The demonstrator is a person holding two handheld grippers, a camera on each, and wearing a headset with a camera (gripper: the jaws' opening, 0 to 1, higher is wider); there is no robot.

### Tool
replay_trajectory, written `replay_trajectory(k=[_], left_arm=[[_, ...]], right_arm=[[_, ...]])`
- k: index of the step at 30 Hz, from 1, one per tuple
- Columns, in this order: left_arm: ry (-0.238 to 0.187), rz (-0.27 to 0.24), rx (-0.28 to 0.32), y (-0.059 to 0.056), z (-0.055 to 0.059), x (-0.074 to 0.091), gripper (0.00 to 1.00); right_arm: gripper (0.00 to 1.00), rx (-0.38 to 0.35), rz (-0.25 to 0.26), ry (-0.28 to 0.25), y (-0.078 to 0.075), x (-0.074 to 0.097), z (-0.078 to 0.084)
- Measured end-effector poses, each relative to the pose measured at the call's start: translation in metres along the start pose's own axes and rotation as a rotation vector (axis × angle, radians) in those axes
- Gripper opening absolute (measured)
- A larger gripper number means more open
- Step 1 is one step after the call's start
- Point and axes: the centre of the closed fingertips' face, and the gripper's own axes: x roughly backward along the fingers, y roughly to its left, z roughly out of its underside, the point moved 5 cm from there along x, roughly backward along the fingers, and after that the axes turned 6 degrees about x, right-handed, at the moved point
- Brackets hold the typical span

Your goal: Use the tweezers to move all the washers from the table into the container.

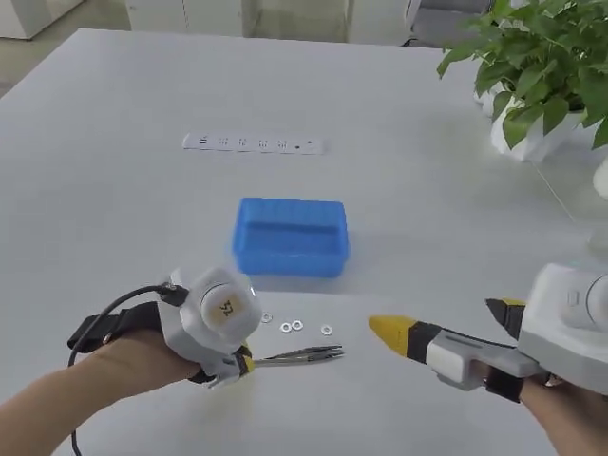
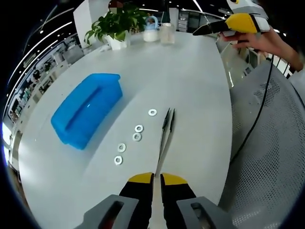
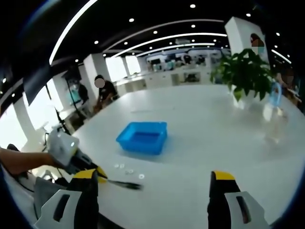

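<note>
Metal tweezers [image 1: 309, 355] lie low over the white table [image 1: 114, 190], their tips pointing right, with my left gripper [image 1: 245, 359] shut on their handle end. In the left gripper view the tweezers [image 2: 164, 136] run forward from the closed yellow jaws of the left gripper [image 2: 157, 179]. Several small washers [image 1: 292, 326] sit just beyond the tips, and the same washers [image 2: 138, 132] form a loose line left of the tweezers. Behind them stands the blue container [image 1: 291, 236] [image 2: 86, 110] [image 3: 142, 136]. My right gripper [image 1: 446, 318] [image 3: 153, 175] hovers to the right, open and holding nothing.
A white power strip [image 1: 252, 143] lies behind the container. At the far right corner stands a potted plant [image 1: 537, 66] [image 3: 245, 71]. A black cable [image 1: 104, 318] trails from the left gripper. The near table edge [image 2: 224, 143] is close.
</note>
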Motion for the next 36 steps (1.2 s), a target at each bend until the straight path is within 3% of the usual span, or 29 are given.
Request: replay_trajectory(k=[12, 17, 20, 23, 25, 31, 33, 36], left_arm=[[-0.01, 0.02, -0.086, -0.008, 0.003, -0.007, 0.0], [-0.01, 0.027, -0.038, -0.009, 0.003, -0.002, 0.0], [-0.043, 0.01, -0.032, -0.013, 0.0, 0.009, 0.0], [-0.093, -0.003, 0.016, -0.014, -0.007, 0.02, 0.0], [-0.144, 0.007, 0.033, -0.018, -0.014, 0.028, 0.0], [-0.212, -0.006, 0.028, -0.022, -0.026, 0.051, 0.0], [-0.254, -0.003, 0.045, -0.023, -0.033, 0.06, 0.0], [-0.281, -0.006, 0.042, -0.025, -0.039, 0.069, 0.0]], right_arm=[[0.93, 0.054, -0.024, 0.032, 0.014, -0.003, 0.001], [0.81, 0.07, -0.098, 0.069, 0.032, -0.01, 0.008], [0.71, 0.11, -0.133, 0.087, 0.042, -0.012, 0.013], [0.57, 0.152, -0.153, 0.103, 0.049, -0.017, 0.017], [0.54, 0.174, -0.177, 0.113, 0.055, -0.019, 0.018], [0.48, 0.261, -0.258, 0.143, 0.073, -0.033, 0.023], [0.43, 0.292, -0.297, 0.154, 0.081, -0.037, 0.024], [0.4, 0.336, -0.374, 0.208, 0.095, -0.045, 0.029]])
